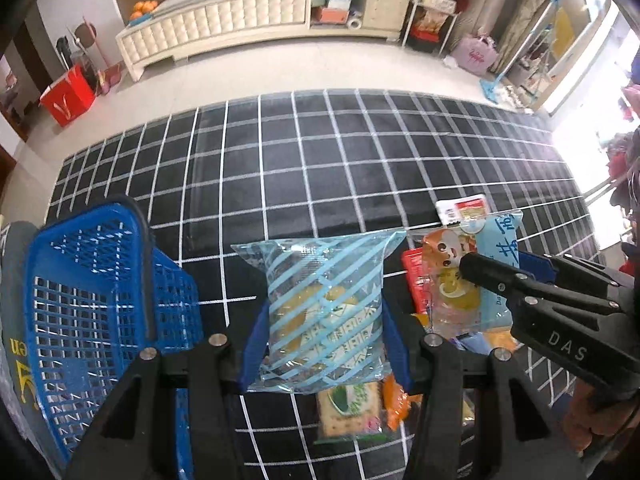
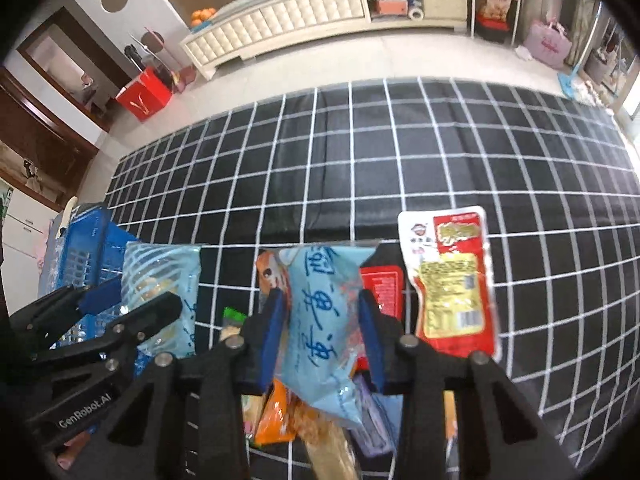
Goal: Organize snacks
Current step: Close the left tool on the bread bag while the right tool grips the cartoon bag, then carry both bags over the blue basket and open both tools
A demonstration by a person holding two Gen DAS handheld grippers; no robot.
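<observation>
Two grippers, both loaded: left gripper (image 1: 326, 316) jaws clamp striped pastry pack (image 1: 326, 304); blue basket (image 1: 100, 304) just left. Right gripper (image 2: 320, 332) jaws pinch light-blue snack bag (image 2: 324, 320) w/ snack pile (image 2: 288, 420) under, red sachet (image 2: 452, 280) right.

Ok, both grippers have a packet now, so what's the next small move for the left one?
Probably swing the left gripper left over the blue basket and release. It is shut on the blue-striped clear packet, lifted off the black checked cloth, and the basket sits beside it.

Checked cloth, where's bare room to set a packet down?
The far half of the checked cloth is bare, beyond the red packet. A bare strip lies between the blue basket and the striped packet. The snack pile under the tools is crowded.
</observation>
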